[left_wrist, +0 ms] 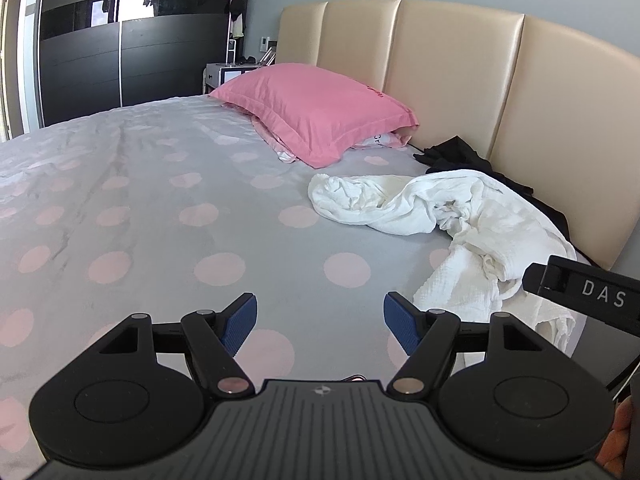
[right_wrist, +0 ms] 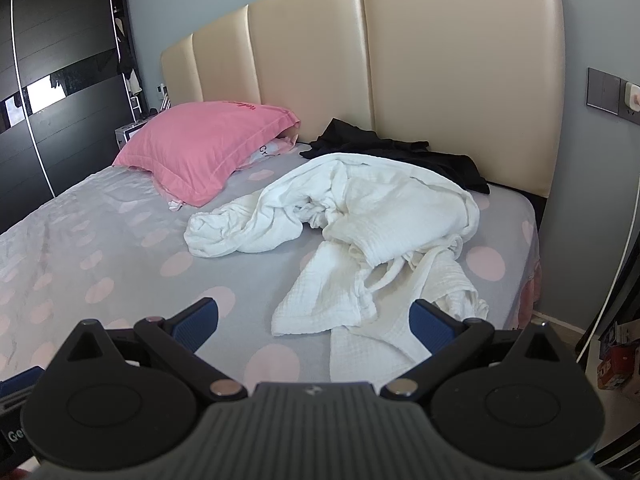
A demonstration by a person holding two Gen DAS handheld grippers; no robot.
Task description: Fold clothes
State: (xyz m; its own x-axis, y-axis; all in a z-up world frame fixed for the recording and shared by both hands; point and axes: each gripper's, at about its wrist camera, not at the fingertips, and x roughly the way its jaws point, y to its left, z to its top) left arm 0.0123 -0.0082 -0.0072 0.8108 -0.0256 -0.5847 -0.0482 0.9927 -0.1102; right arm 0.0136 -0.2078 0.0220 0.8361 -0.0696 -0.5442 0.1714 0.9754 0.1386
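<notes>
Bedroom light is falling across a grey bedsheet (right_wrist: 120, 248) with pale pink dots, a padded beige headboard (right_wrist: 440, 60) is standing along the far side, and a pink pillow (right_wrist: 192, 148) is lying at the far left. You are looking at the very start of the job: the white garment (right_wrist: 360, 220) is sprawling in a crumpled heap on the right half of the bed, unfolded, with a black garment (right_wrist: 400, 154) lying bunched beyond it against the headboard. You are holding the right gripper (right_wrist: 316, 322) just above the near hem of the white cloth, its blue pads spread wide and gripping nothing; the right pad is hanging over fabric, though it is hard to say whether it is touching. You are hovering the left gripper (left_wrist: 320, 320) over bare sheet to the left of the heap, likewise spread wide and empty. The next move, as I judge it, is calling for you to pick out an edge or corner of the white garment, pinch it, and draw the cloth flat across the open sheet on the left before any fold is attempted.
</notes>
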